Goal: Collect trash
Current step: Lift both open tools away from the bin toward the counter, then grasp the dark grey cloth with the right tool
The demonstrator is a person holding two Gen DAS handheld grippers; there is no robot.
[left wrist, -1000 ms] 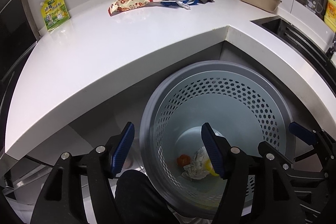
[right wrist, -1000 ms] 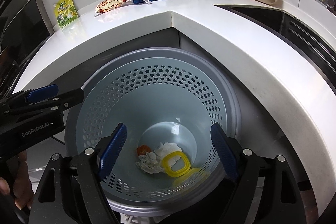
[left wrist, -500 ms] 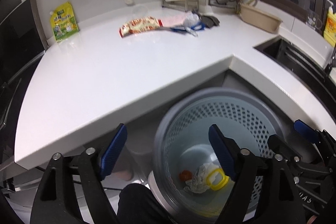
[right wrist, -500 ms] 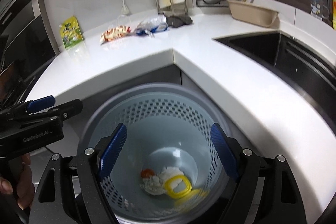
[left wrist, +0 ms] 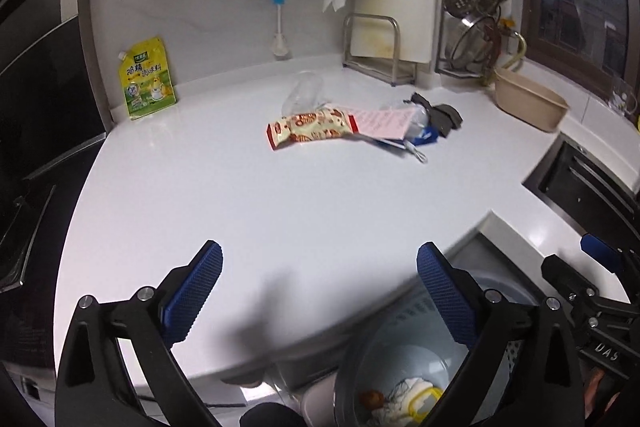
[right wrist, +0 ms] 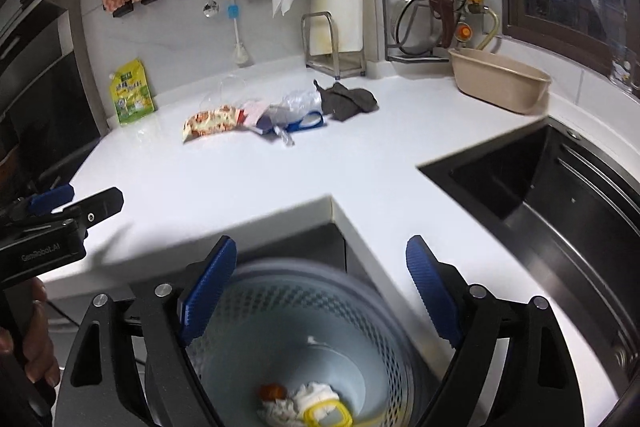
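Both hand-held grippers are opening with nothing between their jaws: my left hand-held gripper (left wrist: 318, 285) is hanging over the white bench (left wrist: 280, 195), my right hand-held gripper (right wrist: 320, 291) over the perforated grey bin (right wrist: 320, 311), which is already holding crumpled tissue and a yellow ring. Remaining trash is lying clustered far back on the glossy bench. Largest is the clear crinkled plastic bottle (right wrist: 300, 101), probably light, springy and slippery, best pinched at its neck. Next is the printed snack wrapper (left wrist: 310, 127), a thin, limp foil, best taken at its sealed end. Smallest is the pink paper slip (left wrist: 382, 123), flat and flimsy, needing an edge pinch.
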